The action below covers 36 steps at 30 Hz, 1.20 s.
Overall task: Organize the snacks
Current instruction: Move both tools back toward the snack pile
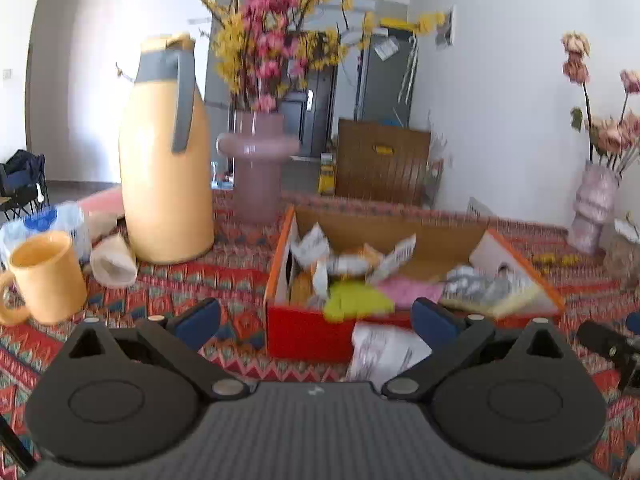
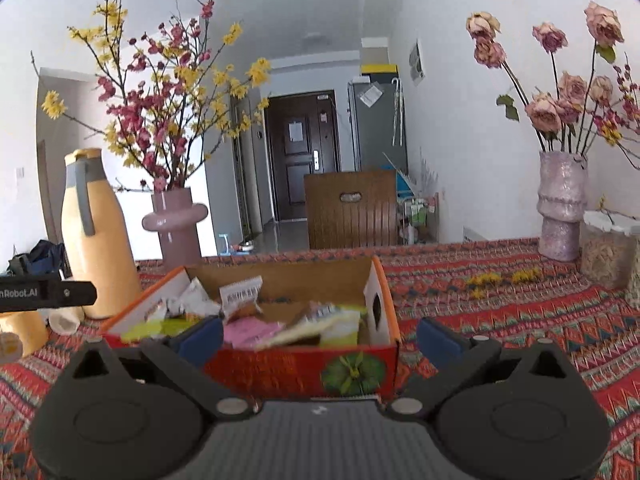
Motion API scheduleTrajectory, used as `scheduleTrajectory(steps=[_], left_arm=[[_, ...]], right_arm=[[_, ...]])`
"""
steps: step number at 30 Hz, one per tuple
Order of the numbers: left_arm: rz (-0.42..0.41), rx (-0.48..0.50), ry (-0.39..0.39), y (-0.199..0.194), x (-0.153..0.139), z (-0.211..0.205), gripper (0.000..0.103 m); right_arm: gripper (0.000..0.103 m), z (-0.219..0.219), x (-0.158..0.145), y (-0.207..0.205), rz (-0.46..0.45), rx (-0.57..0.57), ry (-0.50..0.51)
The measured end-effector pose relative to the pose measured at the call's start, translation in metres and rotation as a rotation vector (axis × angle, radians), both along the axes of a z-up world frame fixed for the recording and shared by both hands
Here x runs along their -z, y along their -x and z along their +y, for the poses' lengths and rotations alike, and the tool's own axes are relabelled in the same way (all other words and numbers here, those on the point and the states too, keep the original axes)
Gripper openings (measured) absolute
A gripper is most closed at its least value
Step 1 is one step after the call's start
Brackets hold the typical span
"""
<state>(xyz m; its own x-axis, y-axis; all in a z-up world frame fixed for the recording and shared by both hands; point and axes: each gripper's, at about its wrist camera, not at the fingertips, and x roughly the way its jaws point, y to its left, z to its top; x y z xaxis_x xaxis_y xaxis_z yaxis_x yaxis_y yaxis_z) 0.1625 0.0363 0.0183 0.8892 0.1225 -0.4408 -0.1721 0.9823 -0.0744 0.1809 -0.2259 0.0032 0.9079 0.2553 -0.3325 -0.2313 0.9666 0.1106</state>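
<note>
Left gripper [image 1: 316, 322] fingers spread wide, nothing between the blue pads [image 1: 198, 322] — a white snack packet [image 1: 386, 350] lies on the patterned tablecloth [image 1: 168, 300] just ahead, against the near wall of the red cardboard box [image 1: 308, 334]. Right gripper [image 2: 320, 338] also spread wide and empty, its left pad overlapping the box's near-left corner in view; contact there cannot be told.

Box sits mid-table, top open, orange-edged flaps up. Inside: a loose pile of snack packets [image 2: 240, 294] — white, pink, yellow-green, silver — mostly blurred in the left view. Green round print [image 2: 354, 372] on the near face, right side.

Left of the box: tall yellow thermos [image 1: 166, 160] with grey handle, yellow mug [image 1: 46, 276] nearer and further left, a pale cup on its side [image 1: 114, 262] between them. Pink vase [image 1: 258, 164] with pink and yellow blossoms stands far-left behind the box. Far right: textured lilac vase [image 2: 562, 206] with dried roses. Other gripper's black body [image 2: 48, 292] shows at the left edge of the right view.
</note>
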Motion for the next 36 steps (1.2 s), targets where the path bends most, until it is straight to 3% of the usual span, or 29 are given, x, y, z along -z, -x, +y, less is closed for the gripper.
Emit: scheduleTrajectory(steps=[7,12,15,29,36], left_arm=[[0.059,0.022,-0.054,0.018,0.032,0.007,0.103],[0.097,-0.016,-0.014,0.018,0.059,0.020,0.103],[0.050,-0.027,0.017,0.025,0.056,0.027,0.103],[0.047,-0.001,0.032,0.025,0.056,0.026,0.103],[-0.014,-0.015,0.050,0.031,0.055,0.028,0.103]], right_arm=[[0.103,-0.015,0.028,0.011,0.080,0.012,0.003],[0.103,-0.025,0.052,0.004,0.154,0.039,-0.027],[0.103,-0.026,0.061,-0.001,0.189,0.053,-0.039],[0.103,-0.022,0.065,-0.004,0.206,0.043,-0.028],[0.103,-0.021,0.067,-0.008,0.228,0.044,-0.026]])
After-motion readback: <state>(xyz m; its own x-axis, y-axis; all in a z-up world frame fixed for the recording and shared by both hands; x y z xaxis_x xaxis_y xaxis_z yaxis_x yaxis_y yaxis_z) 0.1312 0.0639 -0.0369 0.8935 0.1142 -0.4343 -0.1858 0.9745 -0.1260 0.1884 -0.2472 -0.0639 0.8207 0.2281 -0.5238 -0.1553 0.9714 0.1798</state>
